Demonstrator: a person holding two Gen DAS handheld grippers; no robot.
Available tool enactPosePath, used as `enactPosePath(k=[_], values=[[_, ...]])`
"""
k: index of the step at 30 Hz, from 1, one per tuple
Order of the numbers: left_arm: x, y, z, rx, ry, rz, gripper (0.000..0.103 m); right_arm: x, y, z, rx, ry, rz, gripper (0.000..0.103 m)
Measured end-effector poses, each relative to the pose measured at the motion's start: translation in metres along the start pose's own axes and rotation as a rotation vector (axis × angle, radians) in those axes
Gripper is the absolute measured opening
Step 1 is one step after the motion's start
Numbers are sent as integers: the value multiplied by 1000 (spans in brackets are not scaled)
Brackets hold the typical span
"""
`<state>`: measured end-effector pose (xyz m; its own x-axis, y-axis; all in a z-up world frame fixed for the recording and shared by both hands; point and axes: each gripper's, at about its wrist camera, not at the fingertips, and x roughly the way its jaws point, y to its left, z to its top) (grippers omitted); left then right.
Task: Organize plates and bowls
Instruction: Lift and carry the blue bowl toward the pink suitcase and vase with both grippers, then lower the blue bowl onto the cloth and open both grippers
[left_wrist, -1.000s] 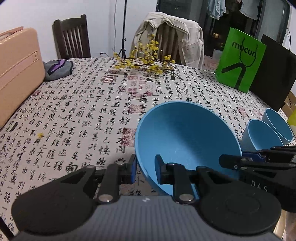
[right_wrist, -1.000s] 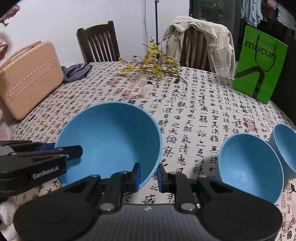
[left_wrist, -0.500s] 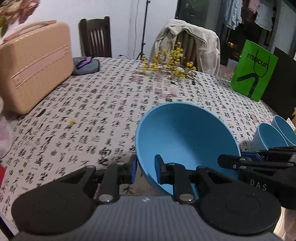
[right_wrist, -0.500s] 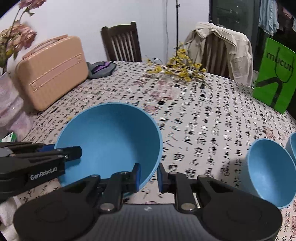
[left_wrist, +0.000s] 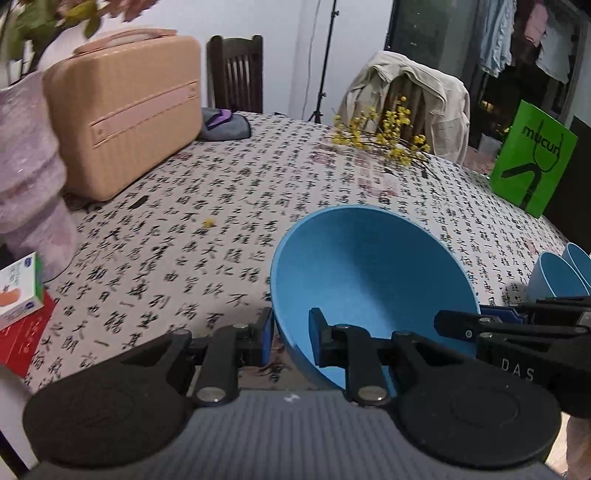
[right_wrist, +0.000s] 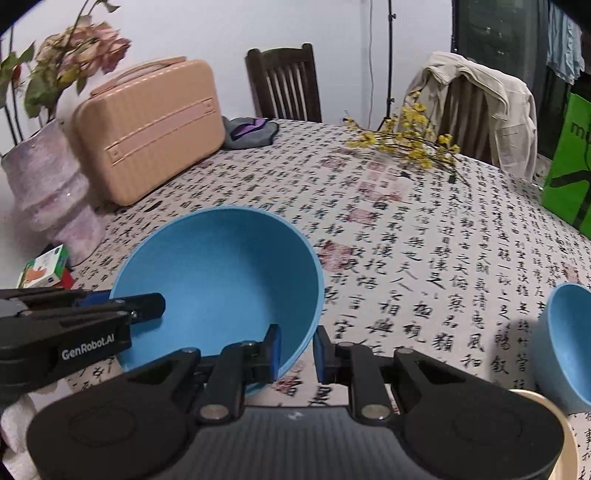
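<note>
A large blue bowl (left_wrist: 373, 273) is pinched at its rim by both grippers at once. The left gripper (left_wrist: 291, 334) is clamped on the bowl's left wall, one blue pad outside and one inside; the right gripper (right_wrist: 297, 349) is clamped on the opposite, right wall in the same way. In each wrist view the other gripper is seen reaching in from the side. The bowl is tilted, its open side turned away from the fingers.

Against the frames of a second ago, the grip is unchanged — the rim sits between the same pads, at the same spacing. What differs is the background: the peach-coloured suitcase (left_wrist: 122, 122), once at the far left edge, is now well inside both views beyond and left of the fingers, and a pink ribbed vase (right_wrist: 51, 192) and a small carton (right_wrist: 44, 267) have come into sight left of the fingers. The smaller blue bowls (left_wrist: 557, 275) have slid toward the right edge — only one (right_wrist: 569, 343) is left in the right wrist view, beside the right finger. The green paper bag (left_wrist: 532, 162) is now cut off at the right wrist view's edge. The calligraphy-print tablecloth (right_wrist: 424, 266) is blurred in places.
</note>
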<state>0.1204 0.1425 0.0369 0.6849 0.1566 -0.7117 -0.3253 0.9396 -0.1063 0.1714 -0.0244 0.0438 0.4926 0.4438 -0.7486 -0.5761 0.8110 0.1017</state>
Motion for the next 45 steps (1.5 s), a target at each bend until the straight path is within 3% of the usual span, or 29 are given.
enactPosePath(k=[18, 32, 41, 45], values=[[-12, 55, -22, -61, -9, 44, 21, 16, 56, -15, -34, 16, 46, 18], [7, 70, -27, -86, 34, 38, 21, 42, 64, -21, -23, 60, 48, 18], [12, 74, -30, -96, 45, 35, 21, 43, 69, -21, -56, 29, 36, 20], [10, 77, -31, -119, 41, 19, 27, 41, 66, -21, -32, 19, 56, 21]])
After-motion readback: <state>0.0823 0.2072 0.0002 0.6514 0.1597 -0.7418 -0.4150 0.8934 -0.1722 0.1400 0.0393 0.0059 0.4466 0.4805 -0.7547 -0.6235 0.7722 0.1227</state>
